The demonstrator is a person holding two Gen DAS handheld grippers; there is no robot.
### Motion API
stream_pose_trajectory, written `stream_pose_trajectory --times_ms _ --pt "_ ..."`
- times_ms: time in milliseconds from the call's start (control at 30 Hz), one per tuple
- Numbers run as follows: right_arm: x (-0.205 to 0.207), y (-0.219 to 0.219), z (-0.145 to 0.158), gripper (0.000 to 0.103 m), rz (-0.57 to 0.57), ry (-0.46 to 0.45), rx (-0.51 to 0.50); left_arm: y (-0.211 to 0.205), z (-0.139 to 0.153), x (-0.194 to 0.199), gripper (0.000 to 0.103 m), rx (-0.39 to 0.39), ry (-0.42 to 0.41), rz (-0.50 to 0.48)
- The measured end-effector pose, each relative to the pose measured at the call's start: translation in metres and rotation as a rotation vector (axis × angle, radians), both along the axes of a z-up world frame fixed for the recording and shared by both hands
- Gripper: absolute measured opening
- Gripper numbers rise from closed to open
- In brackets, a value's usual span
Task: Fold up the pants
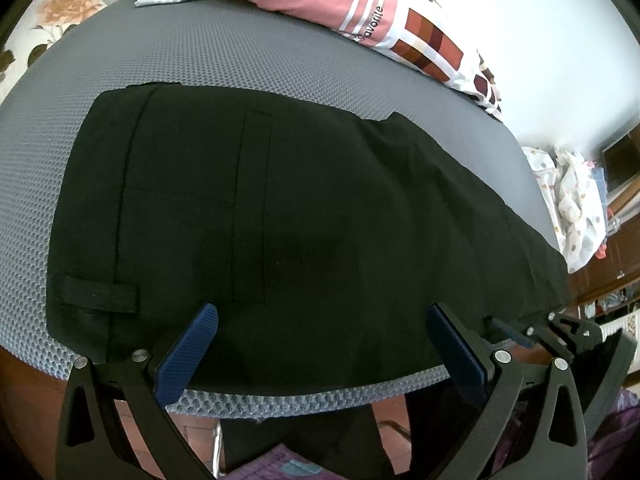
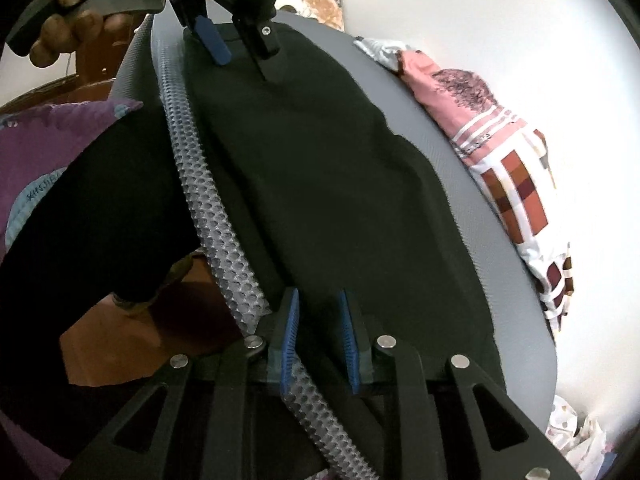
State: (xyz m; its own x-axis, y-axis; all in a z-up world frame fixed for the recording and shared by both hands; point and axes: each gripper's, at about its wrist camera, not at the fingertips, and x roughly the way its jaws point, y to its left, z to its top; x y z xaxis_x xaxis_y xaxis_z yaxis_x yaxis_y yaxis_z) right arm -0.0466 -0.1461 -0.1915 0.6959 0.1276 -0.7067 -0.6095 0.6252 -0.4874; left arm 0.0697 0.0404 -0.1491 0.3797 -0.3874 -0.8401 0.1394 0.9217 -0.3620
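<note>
Pants (image 1: 304, 216) — flat on grey mat (image 1: 240, 60) | waistband left, legs right

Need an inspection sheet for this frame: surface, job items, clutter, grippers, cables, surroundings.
Surface: grey mesh-textured mattress; its near edge shows at the bottom of the left wrist view.
Job's things: black pants lying flat along the near edge, waistband and belt loop to the left.
Clutter: pink patterned bedding bunched at the far edge.
Grippers: left gripper open, fingers wide over the pants near the waistband; right gripper part-closed at the mattress edge, a gap between its pads, whether it holds cloth cannot be told.
Cables: nothing seen.
Surroundings: white wall; spotted white cloth beyond the mattress; wooden furniture at right.
</note>
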Motion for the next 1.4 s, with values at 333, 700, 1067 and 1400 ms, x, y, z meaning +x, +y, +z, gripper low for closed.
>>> stream_pose_trajectory --times_ms 333,700,1067,1400 --pt "-0.002 -0.003 0.024 0.002 -0.047 -0.002 0.079 0.001 0.000 0.000 0.103 0.000 0.003 0.001" --pt "-0.012 -0.005 0.015 0.000 -0.069 0.128 0.185 0.000 0.001 0.000 0.103 0.004 0.004 0.001" --pt "-0.005 -0.015 0.003 0.008 -0.073 0.070 0.077 0.000 0.000 0.002 0.103 0.008 0.009 0.002" --pt "0.003 -0.019 0.006 0.024 -0.055 0.018 0.032 -0.001 -0.001 0.003 0.103 0.014 0.010 0.000"
